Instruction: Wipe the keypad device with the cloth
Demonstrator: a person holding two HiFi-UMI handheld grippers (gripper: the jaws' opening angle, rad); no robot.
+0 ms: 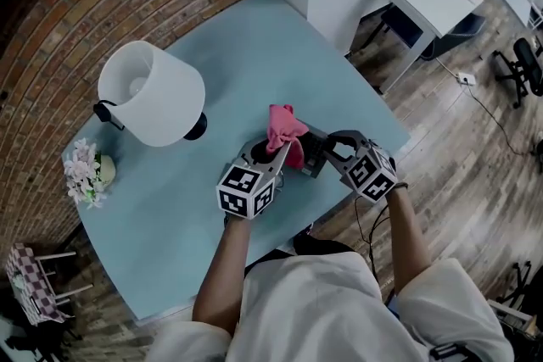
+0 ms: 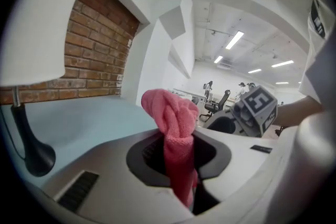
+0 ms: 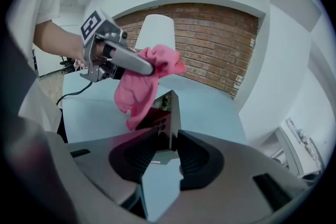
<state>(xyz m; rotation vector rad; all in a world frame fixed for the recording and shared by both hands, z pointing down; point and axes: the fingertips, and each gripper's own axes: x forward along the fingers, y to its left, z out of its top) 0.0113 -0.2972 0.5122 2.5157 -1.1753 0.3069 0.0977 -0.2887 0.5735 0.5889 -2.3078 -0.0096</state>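
Bunched pink cloth beside dark keypad device

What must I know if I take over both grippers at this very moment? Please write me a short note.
Left gripper: shut on the pink cloth, which is bunched above the jaws.
Right gripper: shut on the keypad device, which stands on edge between the jaws, over the blue table.
Position: the cloth hangs right beside the device's key face; I cannot tell if it touches.
Done: both things are gripped and close to each other. How much is already wiped cannot be seen.
Left: probably rub the cloth over the keys while the right gripper holds the device steady.
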